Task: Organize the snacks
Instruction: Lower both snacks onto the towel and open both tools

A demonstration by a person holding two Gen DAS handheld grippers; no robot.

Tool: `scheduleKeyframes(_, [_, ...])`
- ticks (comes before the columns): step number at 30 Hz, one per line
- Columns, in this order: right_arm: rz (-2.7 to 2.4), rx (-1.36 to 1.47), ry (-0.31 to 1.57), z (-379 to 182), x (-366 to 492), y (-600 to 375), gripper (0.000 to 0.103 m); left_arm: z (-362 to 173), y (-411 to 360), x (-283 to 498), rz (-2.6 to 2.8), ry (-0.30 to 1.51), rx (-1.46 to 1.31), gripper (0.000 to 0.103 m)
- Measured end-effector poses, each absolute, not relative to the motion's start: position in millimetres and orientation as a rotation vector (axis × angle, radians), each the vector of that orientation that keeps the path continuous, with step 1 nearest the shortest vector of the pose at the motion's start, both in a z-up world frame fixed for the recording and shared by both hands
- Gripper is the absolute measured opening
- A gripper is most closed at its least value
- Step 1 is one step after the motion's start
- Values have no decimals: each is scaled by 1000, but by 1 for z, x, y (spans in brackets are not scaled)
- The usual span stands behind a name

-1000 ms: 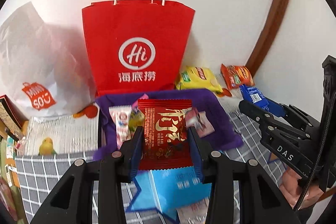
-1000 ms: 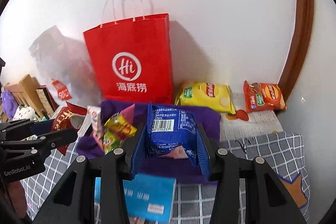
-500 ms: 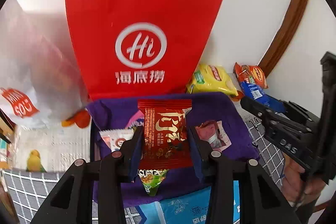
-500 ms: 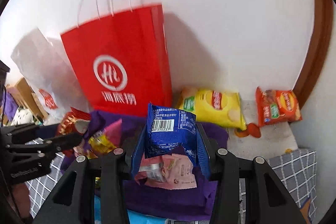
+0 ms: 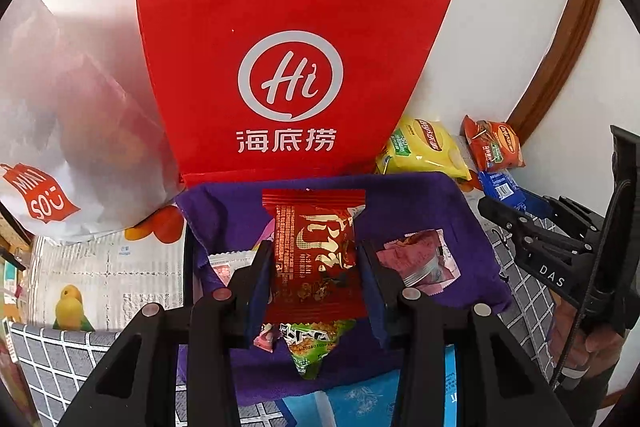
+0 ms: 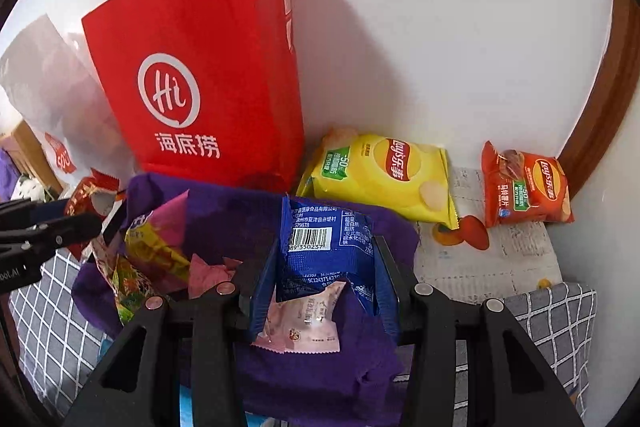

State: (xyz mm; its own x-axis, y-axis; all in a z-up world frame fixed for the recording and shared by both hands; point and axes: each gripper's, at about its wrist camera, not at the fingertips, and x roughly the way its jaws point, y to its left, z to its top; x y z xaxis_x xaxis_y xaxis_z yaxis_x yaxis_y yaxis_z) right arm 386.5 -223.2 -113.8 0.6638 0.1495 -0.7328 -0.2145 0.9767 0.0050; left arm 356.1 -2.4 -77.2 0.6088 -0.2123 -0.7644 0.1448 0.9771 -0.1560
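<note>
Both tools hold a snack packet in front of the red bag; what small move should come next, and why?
Probably lift the left tool and its red packet toward the red bag opening: the packet is clamped but sits low against the bag's front, above the purple cloth.

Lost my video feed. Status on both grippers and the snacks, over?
Left gripper shut on red packet. Right gripper shut on blue packet. Both over purple cloth, loose snacks on it. Red bag straight ahead.
</note>
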Motion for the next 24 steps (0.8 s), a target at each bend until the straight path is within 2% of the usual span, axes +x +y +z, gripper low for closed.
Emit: scheduleKeyframes(24, [194,-112,892,-126,393,-232,45,-84,-3,361,-228,935,-85,39])
